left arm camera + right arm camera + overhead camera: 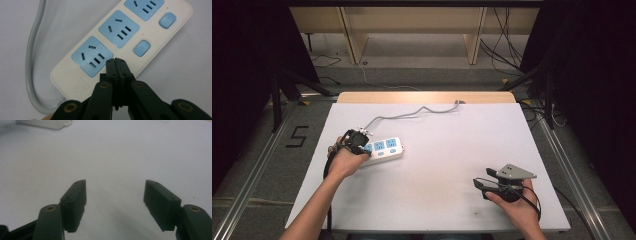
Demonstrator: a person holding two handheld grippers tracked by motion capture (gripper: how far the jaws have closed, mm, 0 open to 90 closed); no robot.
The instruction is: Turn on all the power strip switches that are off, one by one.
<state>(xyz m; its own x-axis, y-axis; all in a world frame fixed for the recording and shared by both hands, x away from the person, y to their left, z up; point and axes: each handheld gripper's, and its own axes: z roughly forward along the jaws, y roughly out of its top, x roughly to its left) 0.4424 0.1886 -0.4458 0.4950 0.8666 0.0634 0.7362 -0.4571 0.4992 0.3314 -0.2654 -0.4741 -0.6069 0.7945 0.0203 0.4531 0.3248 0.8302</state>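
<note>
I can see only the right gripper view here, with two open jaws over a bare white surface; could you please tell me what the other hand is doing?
Observer: The left tool is shut, its tips over the near end of a white power strip, beside the last blue socket.
Operator: Thank you. Is it holding anything?
Observer: No, the jaws meet with nothing between them.
Operator: Does the strip have switches?
Observer: Yes, a blue button sits beside each socket.
Operator: And where does its cable go?
Observer: The grey cable runs from the strip's end by the left hand to the table's far edge.
</note>
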